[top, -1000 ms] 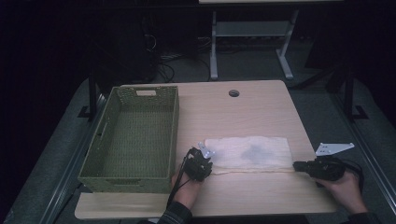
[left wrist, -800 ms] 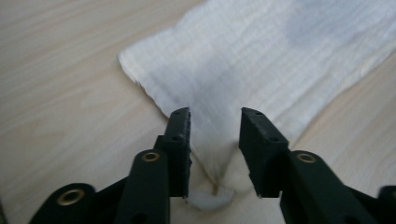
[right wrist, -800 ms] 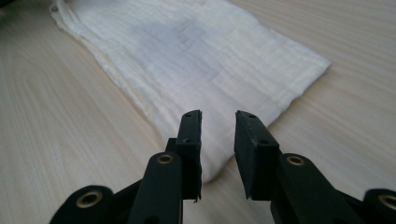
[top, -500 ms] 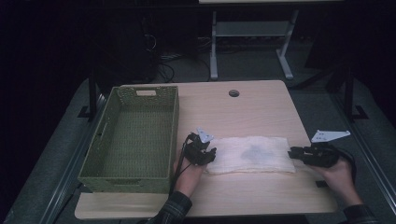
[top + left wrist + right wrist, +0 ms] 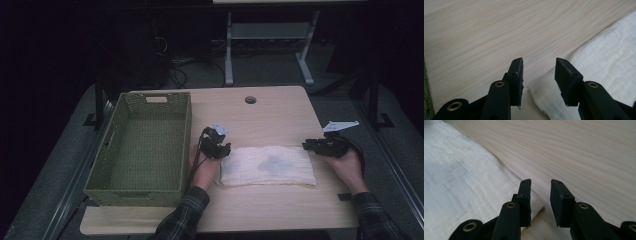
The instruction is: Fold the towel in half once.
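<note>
High view, cloth: a white folded towel (image 5: 268, 165) lies flat on the table (image 5: 280, 115), in front of the person and to the right of the green basket (image 5: 145, 147).
High view, tongs: the left tongs (image 5: 223, 148) sit at the towel's far left corner, the right tongs (image 5: 306, 145) at its far right corner, one hand on each.
High view, progress: I'd say the towel is folded into a long strip and both far corners are being lined up for a pinch; nothing is lifted, and the basket looks empty.
High view, hard to see: the room is dim, a grey patch on the towel could be a stain or a shadow, and the jaw gap is too small to read from here.
Left gripper view, tongs: the left tongs (image 5: 539, 75) are spread, with the towel (image 5: 604, 62) corner lying just between and below the jaws, not yet nipped.
Left gripper view, cut off: the towel runs out of frame to the right; a sliver of green basket (image 5: 426, 100) shows at the left edge.
Right gripper view, tongs: the right tongs (image 5: 541, 195) stand apart too, straddling the towel (image 5: 461, 185) corner, gripping nothing.
Right gripper view, left to do: by my guess, close both on the corners, then fold or carry.
</note>
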Demonstrator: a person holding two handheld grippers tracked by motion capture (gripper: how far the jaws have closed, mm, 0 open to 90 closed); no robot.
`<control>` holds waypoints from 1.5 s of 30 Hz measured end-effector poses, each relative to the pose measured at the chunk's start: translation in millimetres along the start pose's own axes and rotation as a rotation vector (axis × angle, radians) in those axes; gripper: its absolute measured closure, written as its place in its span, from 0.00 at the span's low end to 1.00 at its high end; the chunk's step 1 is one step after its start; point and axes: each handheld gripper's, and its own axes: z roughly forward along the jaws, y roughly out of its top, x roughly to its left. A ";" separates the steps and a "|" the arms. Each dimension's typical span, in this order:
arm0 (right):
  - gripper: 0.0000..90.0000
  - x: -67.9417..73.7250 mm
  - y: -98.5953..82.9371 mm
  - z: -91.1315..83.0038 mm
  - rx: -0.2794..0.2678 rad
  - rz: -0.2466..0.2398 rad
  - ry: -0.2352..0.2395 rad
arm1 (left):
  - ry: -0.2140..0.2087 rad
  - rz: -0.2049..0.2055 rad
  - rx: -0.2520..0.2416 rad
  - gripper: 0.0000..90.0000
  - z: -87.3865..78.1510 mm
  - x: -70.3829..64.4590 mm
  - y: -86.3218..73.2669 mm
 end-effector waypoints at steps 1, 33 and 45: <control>0.77 -1.3 -0.4 2.0 0.004 -0.001 0.008 | 0.001 -0.001 0.001 0.64 1.0 1.0 0.0; 0.97 -4.9 -4.5 8.9 0.052 -0.031 -0.057 | -0.089 0.020 0.077 0.96 23.8 0.3 -6.8; 0.97 -26.8 9.3 -6.9 -0.049 0.008 -0.106 | -0.087 0.000 -0.050 0.96 16.4 2.3 12.0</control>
